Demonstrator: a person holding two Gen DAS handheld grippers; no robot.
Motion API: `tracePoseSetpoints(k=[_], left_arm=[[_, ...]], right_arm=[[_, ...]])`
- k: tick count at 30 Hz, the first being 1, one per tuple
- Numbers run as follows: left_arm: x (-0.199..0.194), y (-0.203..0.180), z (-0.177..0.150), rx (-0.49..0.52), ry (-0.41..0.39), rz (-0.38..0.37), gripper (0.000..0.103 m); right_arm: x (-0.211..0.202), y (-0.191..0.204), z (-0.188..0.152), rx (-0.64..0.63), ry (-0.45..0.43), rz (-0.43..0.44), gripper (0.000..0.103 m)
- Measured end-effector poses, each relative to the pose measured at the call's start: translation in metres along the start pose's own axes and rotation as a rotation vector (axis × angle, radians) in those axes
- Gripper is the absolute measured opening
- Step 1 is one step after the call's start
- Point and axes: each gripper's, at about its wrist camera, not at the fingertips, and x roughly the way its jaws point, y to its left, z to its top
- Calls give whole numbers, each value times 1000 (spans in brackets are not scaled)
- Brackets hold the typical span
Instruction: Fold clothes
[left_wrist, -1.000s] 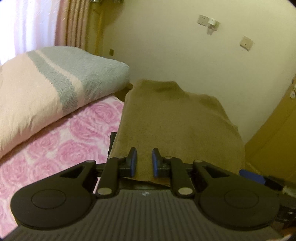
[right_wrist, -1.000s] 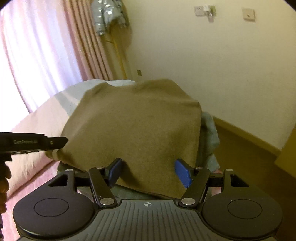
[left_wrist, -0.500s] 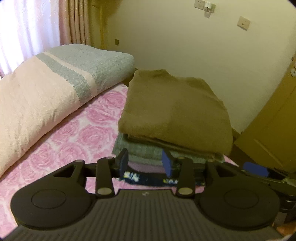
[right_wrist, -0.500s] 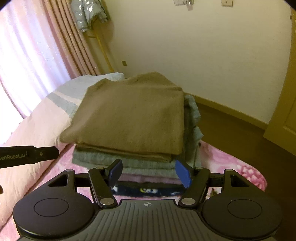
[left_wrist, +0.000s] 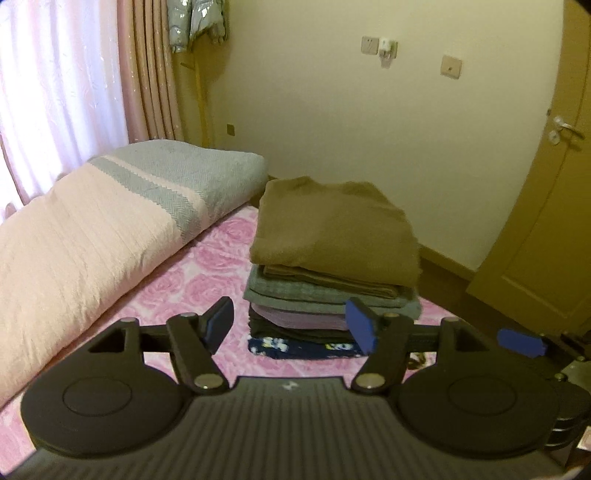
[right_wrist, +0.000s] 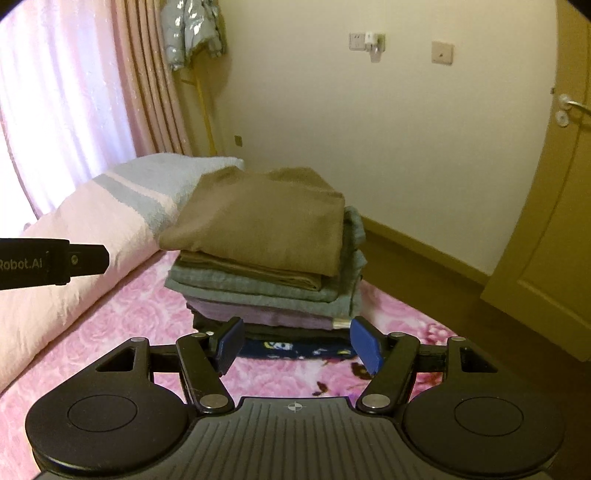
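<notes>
Brown garment (left_wrist: 334, 225) tops stack — beyond left gripper (left_wrist: 291, 325) (jaws just opened, empty).

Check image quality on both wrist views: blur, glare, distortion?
Left wrist: window behind the curtain blown out white; strong fisheye bend on the door; dark vignette in the corners; clothes stack slightly soft. Right wrist: same overexposed window, same curved door; stack reasonably sharp; warm yellow cast on the wall.
</notes>
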Motion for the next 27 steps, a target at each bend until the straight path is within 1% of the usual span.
tracePoseSetpoints(k=[4,10,15,19,24,27], left_arm=[[-34,-1,-18,-5,6,-7,64],[-72,3,-51,-16,51,-8,64],[-95,5,-75,5,66,-3,64],[-101,6,-88,23,73,-5,64],[-97,7,-97,39,87,-12,64],[-92,8,-100,42,100,-17,64]], right_arm=[[-33,3,-13,41,-23,23,67],[-72,11,-40,102,-6,34,67],[-91,19,-64,156,27,75,67],[-100,27,-77,164,32,78,67],[-102,31,-80,154,30,35,67],[-97,29,-82,165,52,9,67]])
